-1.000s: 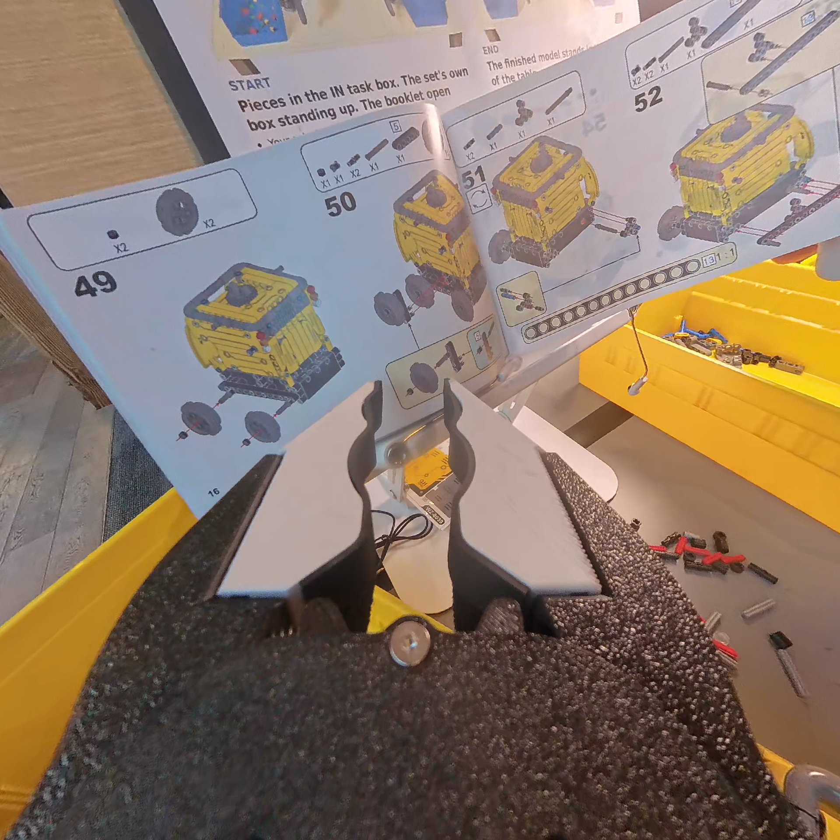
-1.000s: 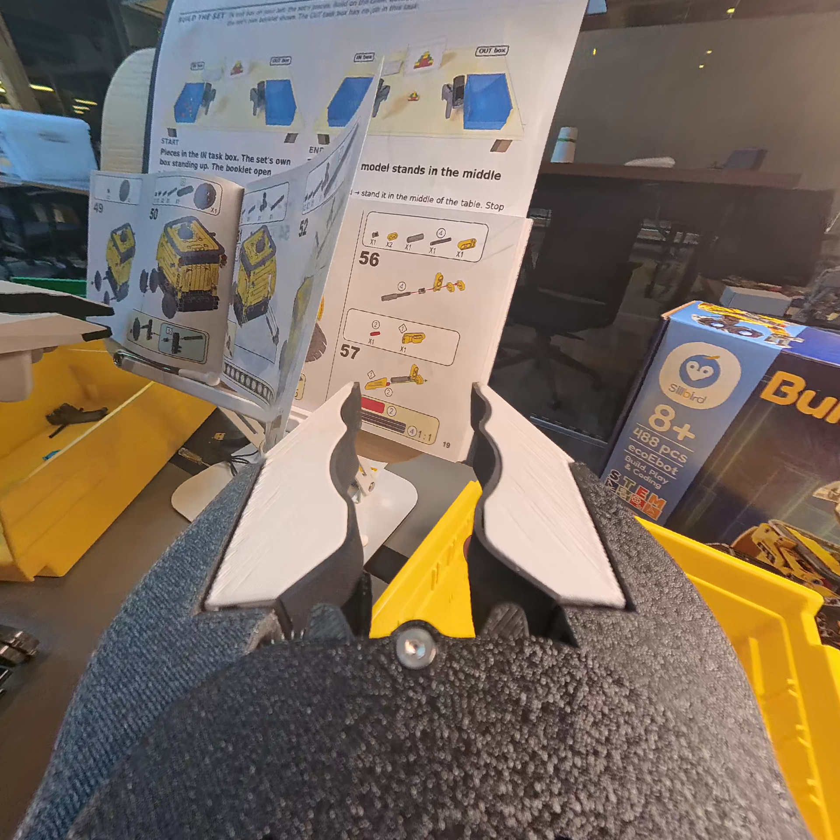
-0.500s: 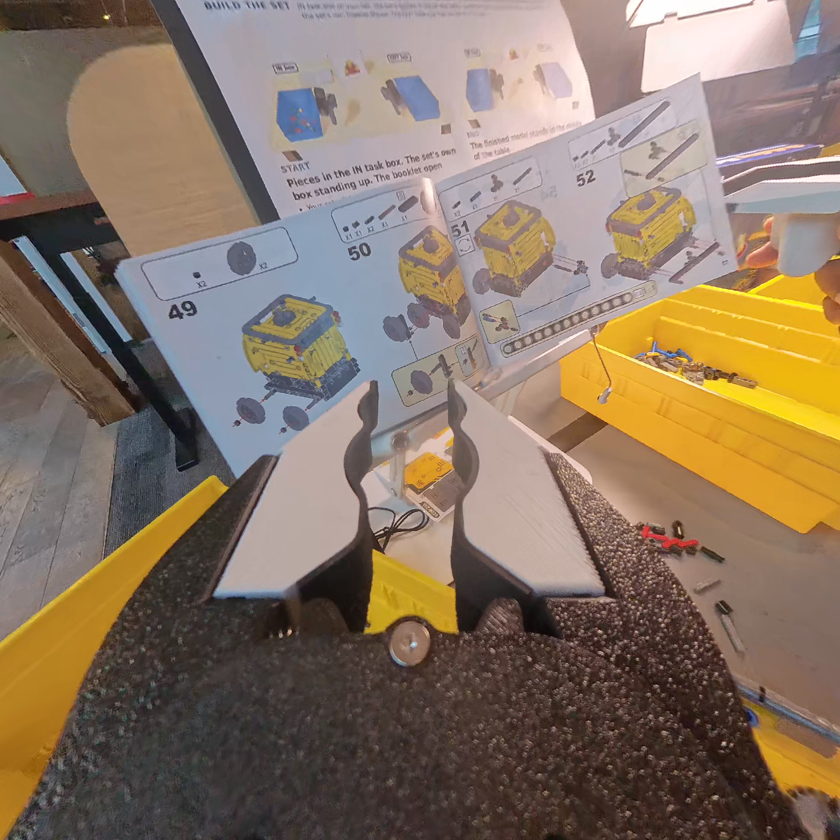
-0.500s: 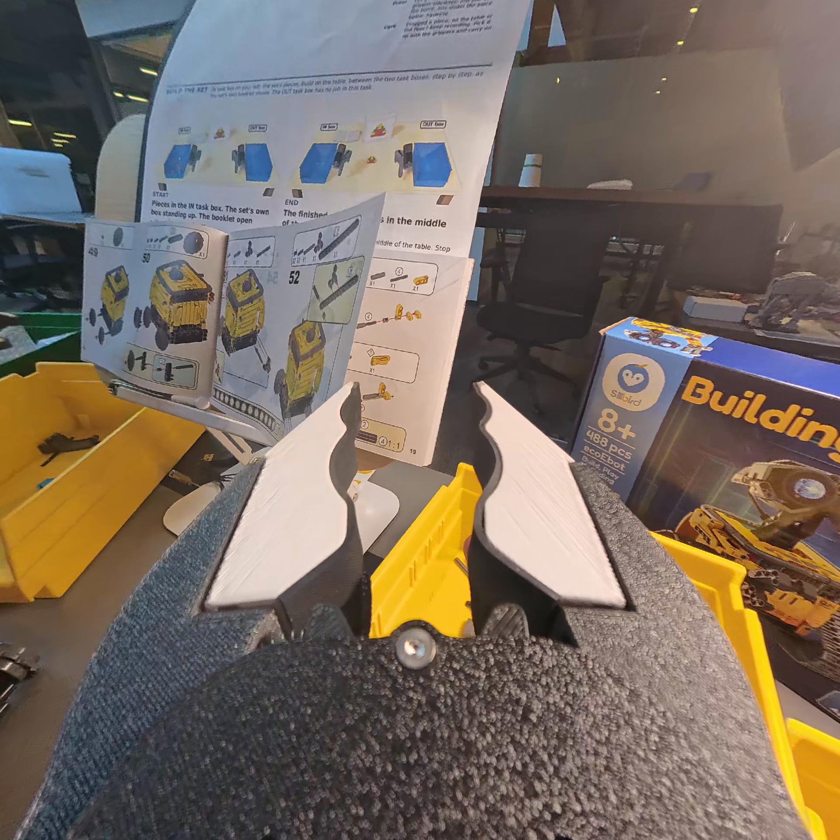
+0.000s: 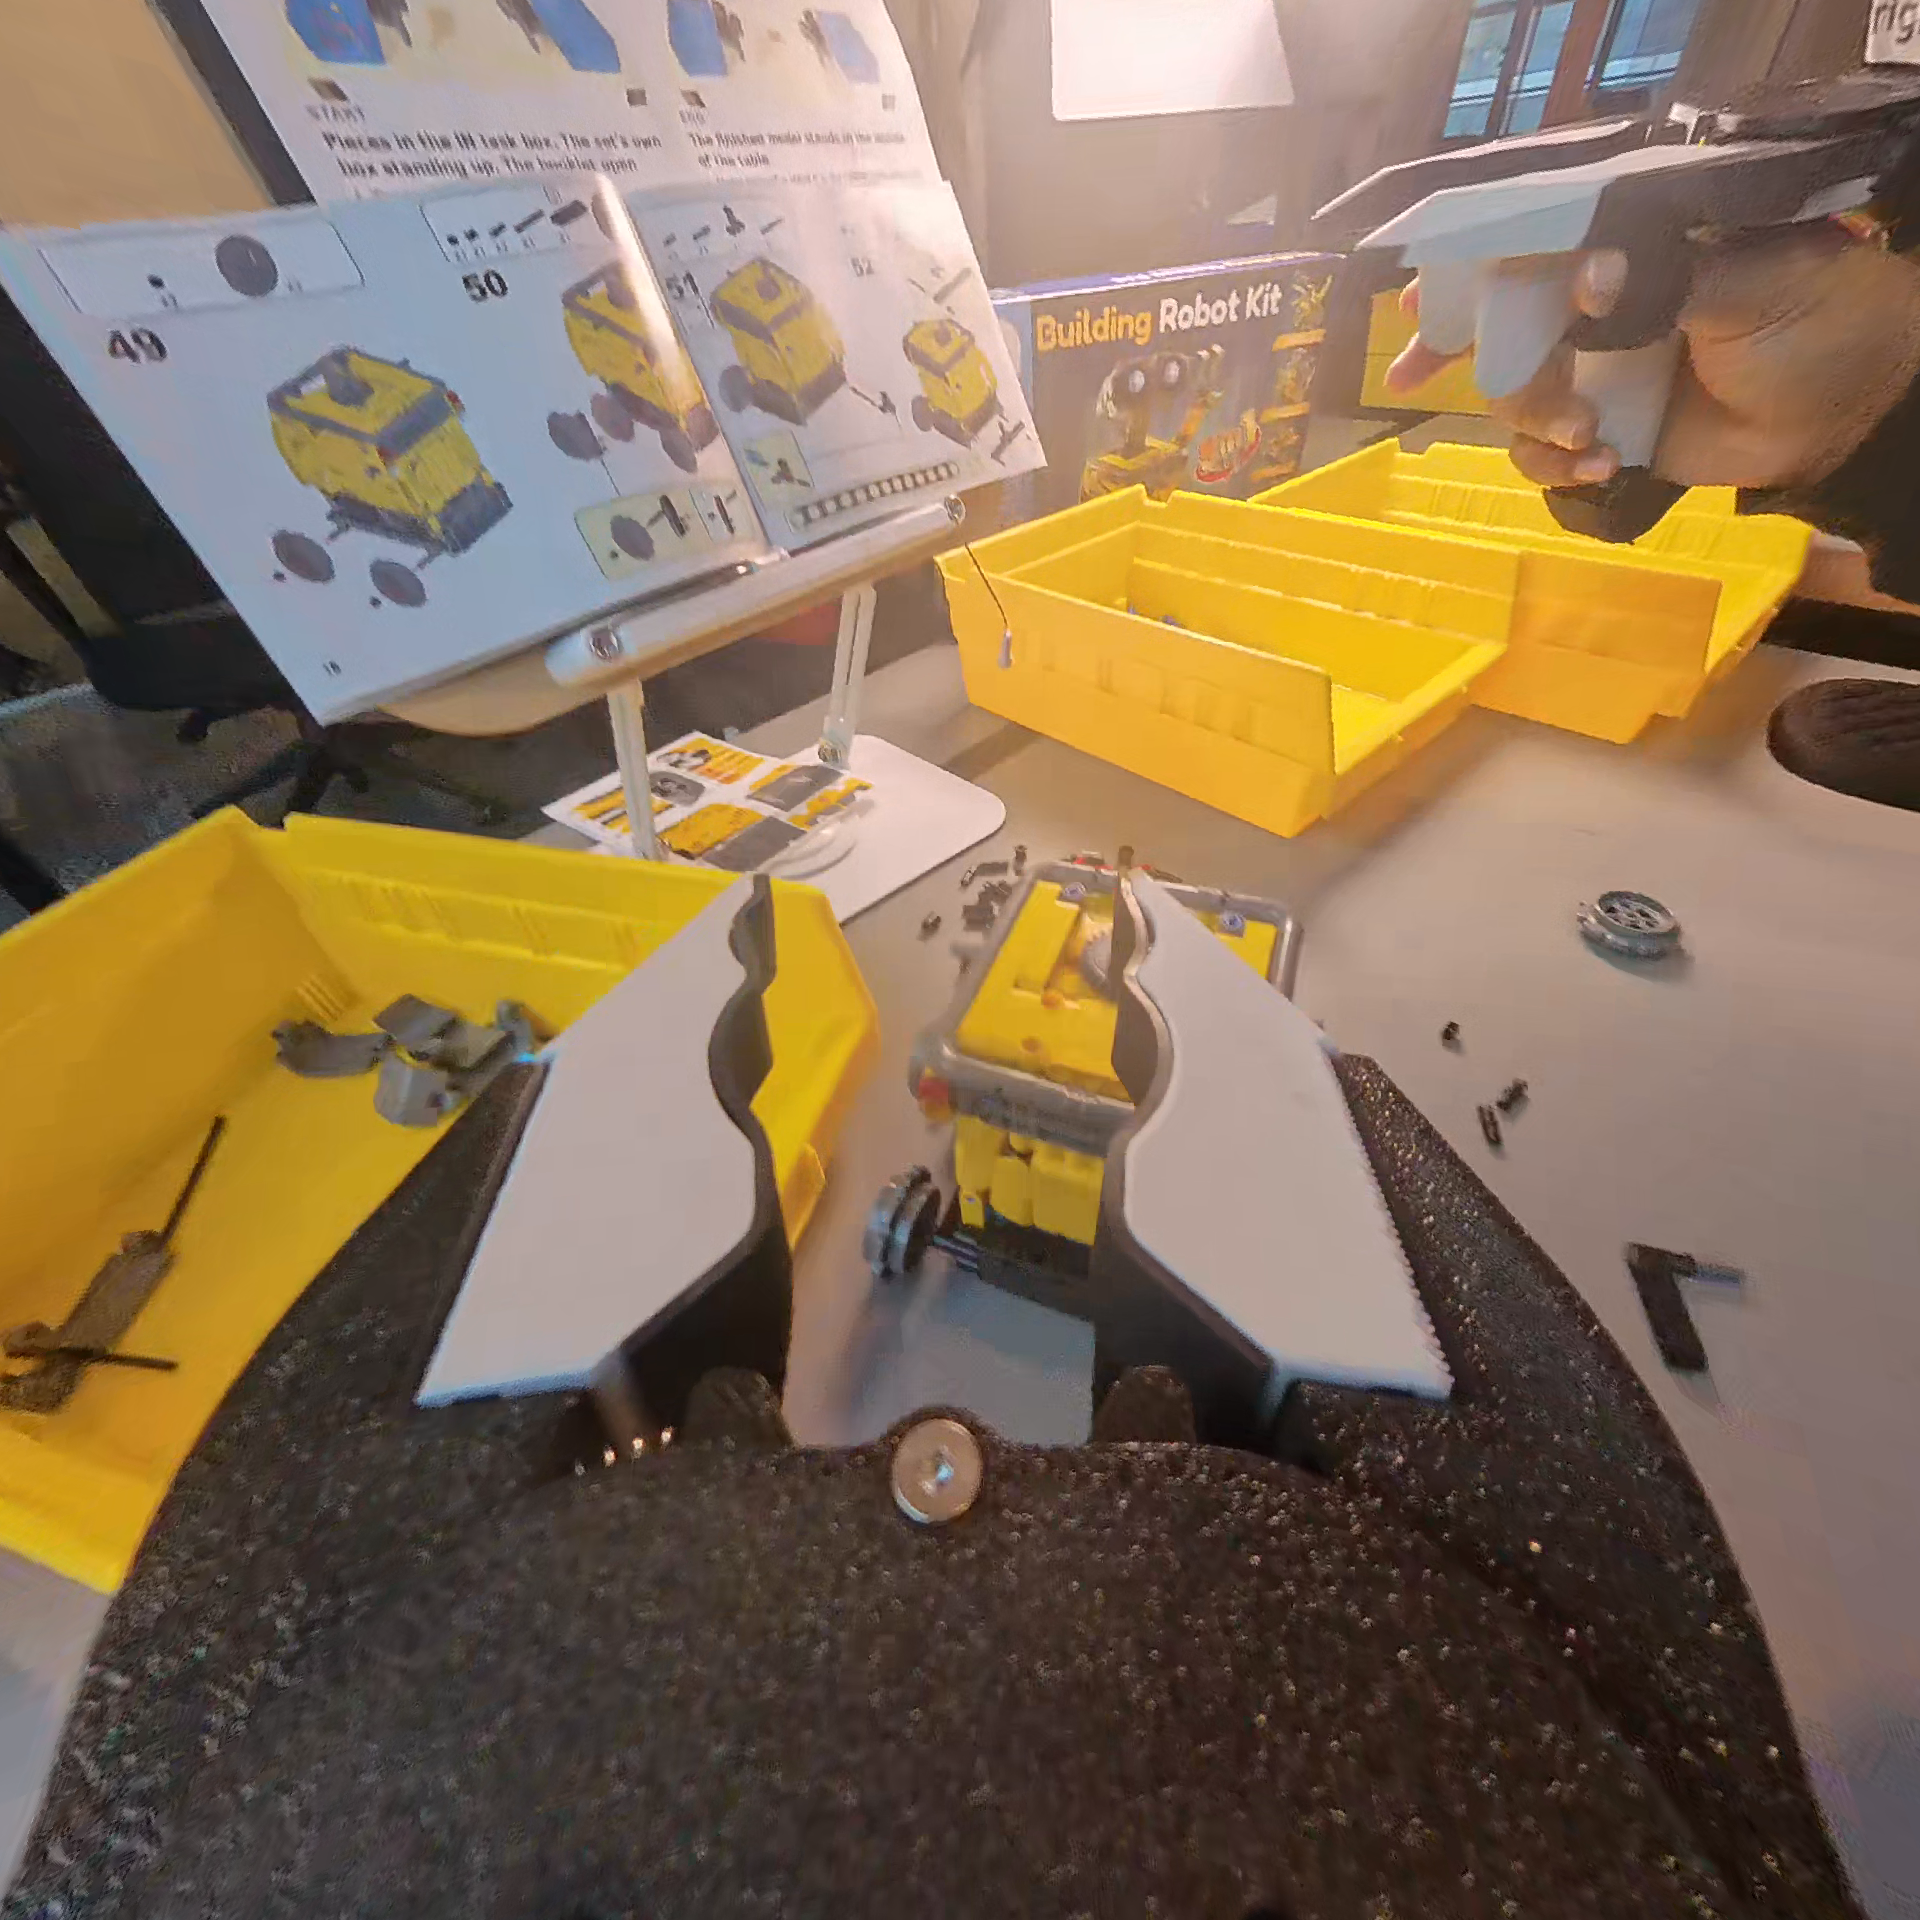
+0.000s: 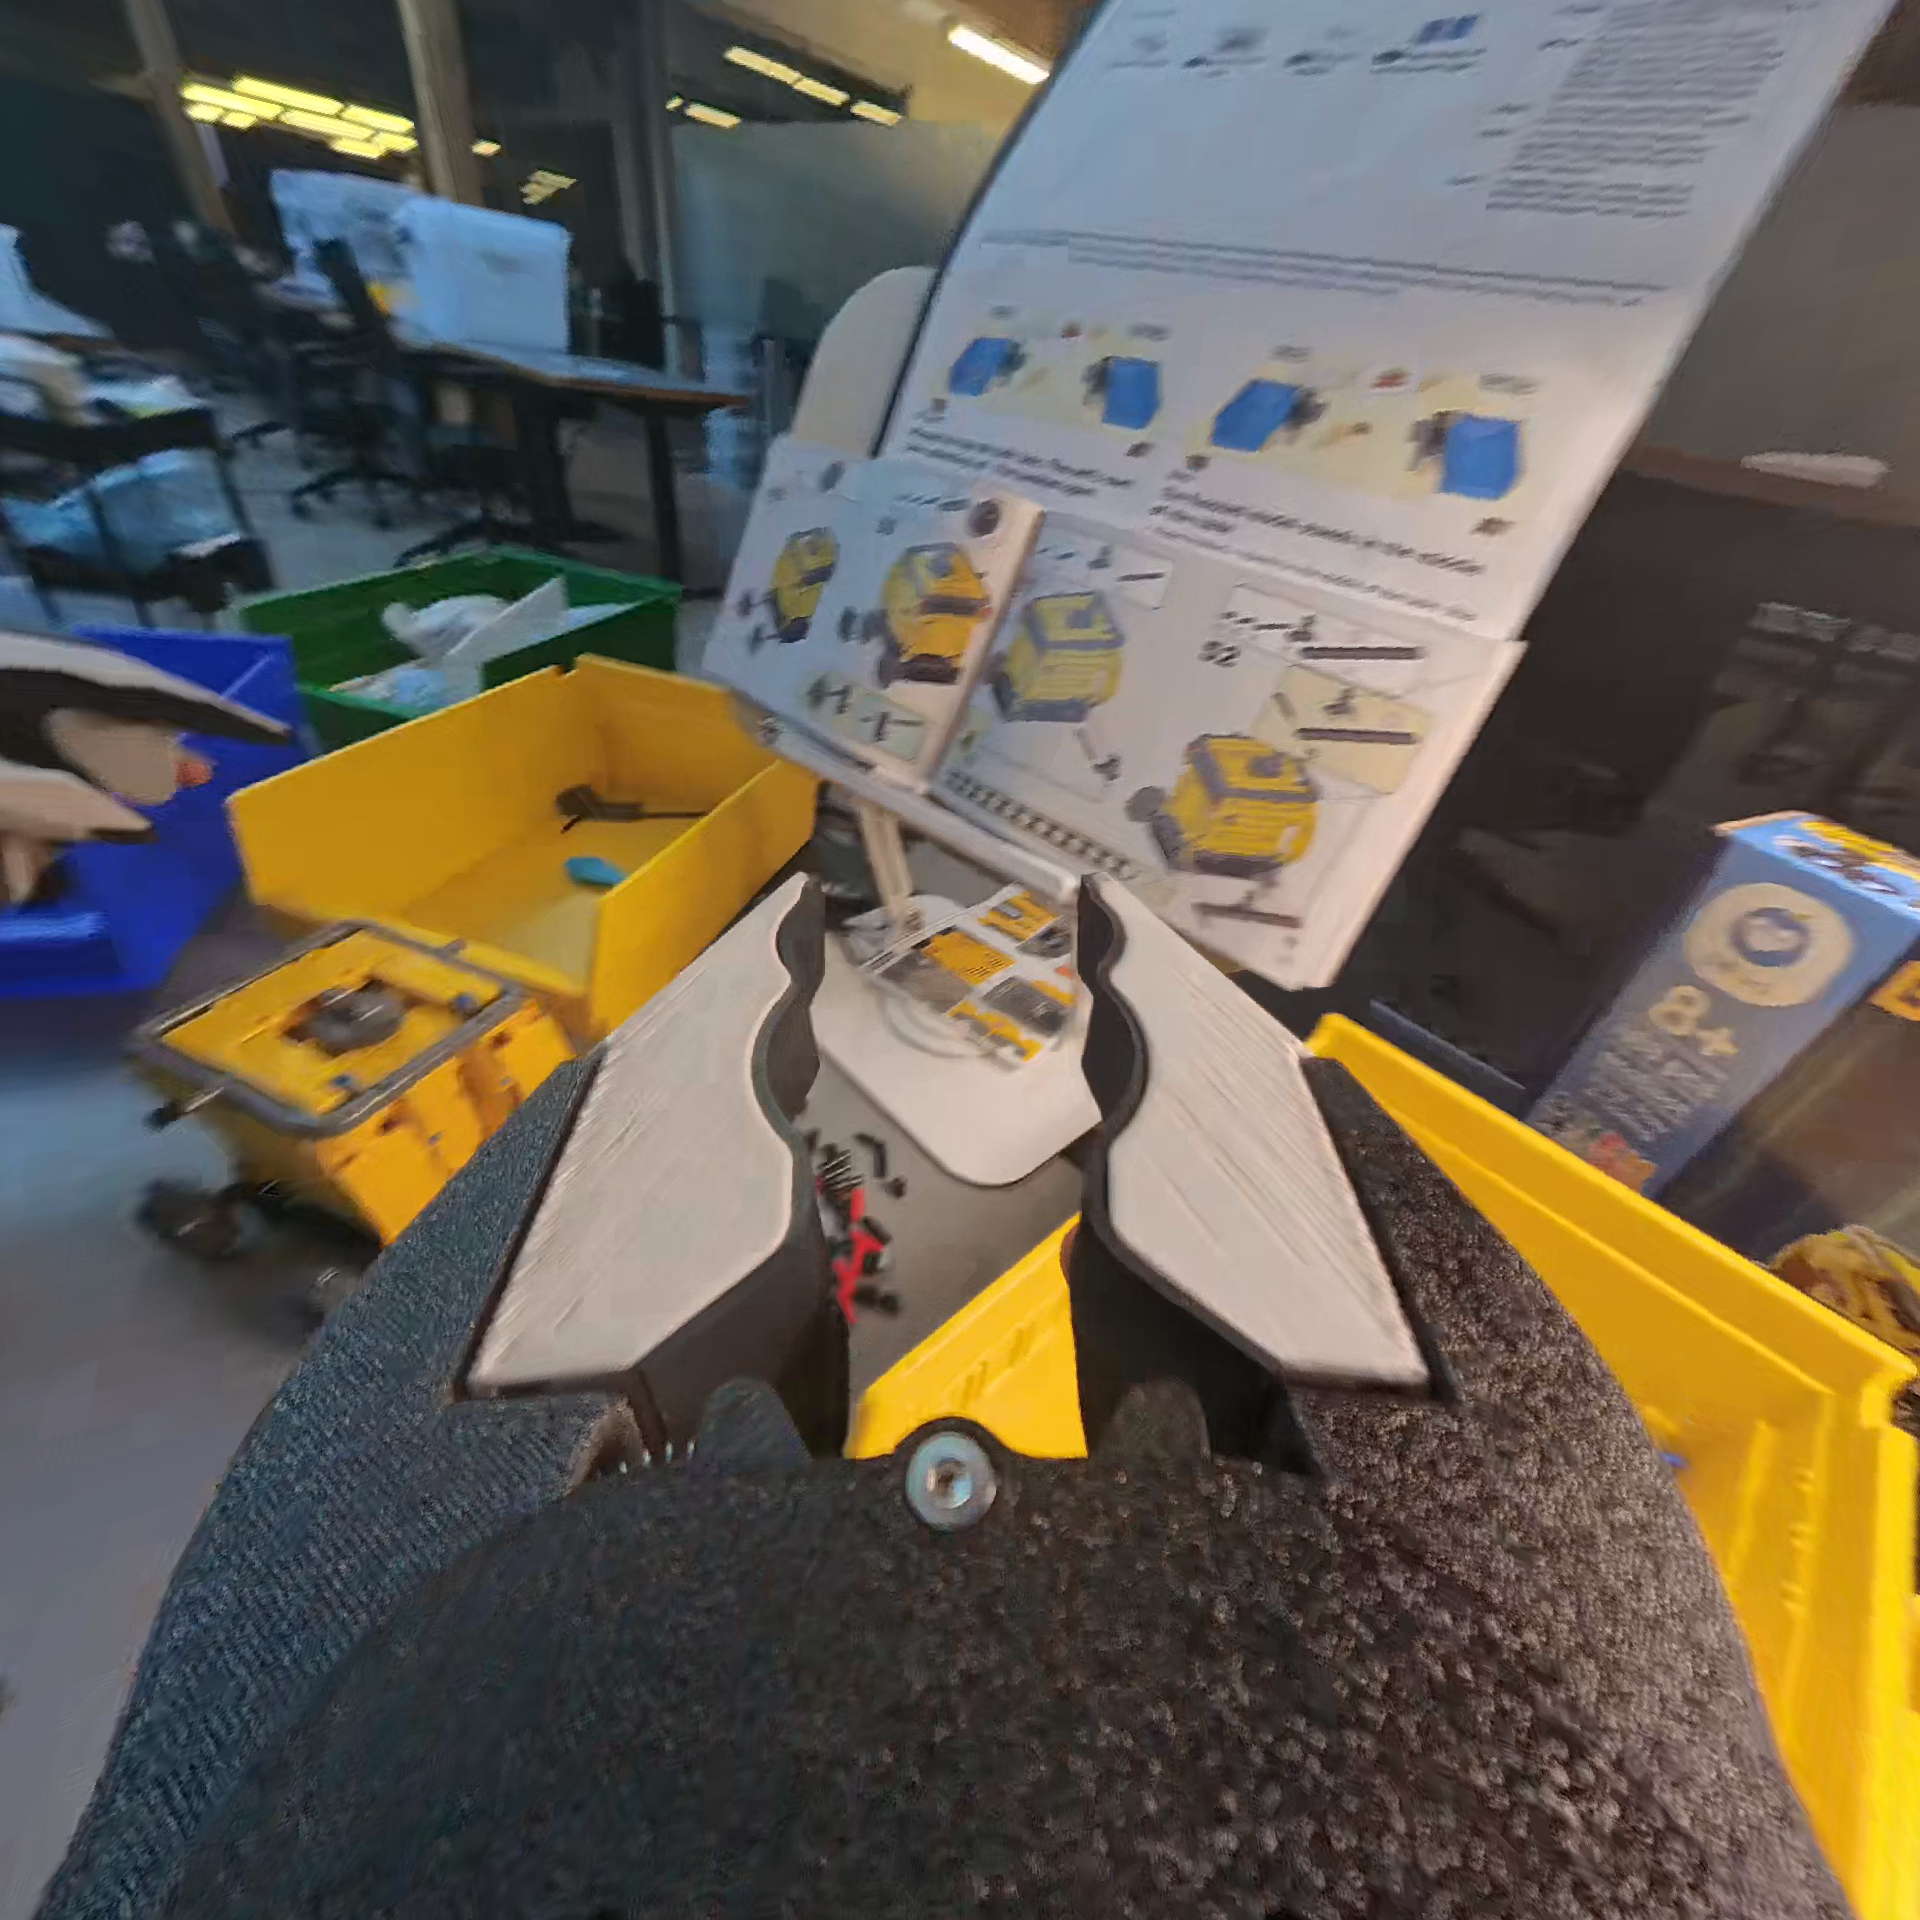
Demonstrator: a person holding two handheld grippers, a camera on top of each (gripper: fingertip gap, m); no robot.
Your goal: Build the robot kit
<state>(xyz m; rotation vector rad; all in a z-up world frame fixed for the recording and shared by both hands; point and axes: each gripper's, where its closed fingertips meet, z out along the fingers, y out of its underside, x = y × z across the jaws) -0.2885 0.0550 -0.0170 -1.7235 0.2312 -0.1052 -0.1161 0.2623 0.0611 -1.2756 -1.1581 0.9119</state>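
A yellow block-built model (image 5: 1039,1029) with a grey frame on top and a grey wheel (image 5: 902,1218) at its side stands on the grey table (image 5: 1558,831). My left gripper (image 5: 945,902) is open, with the model between its fingers, close to the right finger and clear of the left one. The model also shows at the left of the right wrist view (image 6: 343,1049). My right gripper (image 6: 948,904) is open and empty, held in the air over small red and black pieces (image 6: 857,1226). It shows at the upper right of the left wrist view (image 5: 1455,229), in a hand.
An open booklet (image 5: 520,416) rests on a stand behind the model, with a sticker sheet (image 5: 717,800) on the stand's base. Yellow bins stand at left (image 5: 312,935) and right (image 5: 1247,644), with a kit box (image 5: 1174,374) behind. A loose wheel (image 5: 1628,920) and a black L-piece (image 5: 1673,1299) lie on the table.
My left gripper has tilted down from the booklet to the table and opened wider, and the model now sits between its fingers. The right gripper has swung left, its opening unchanged.
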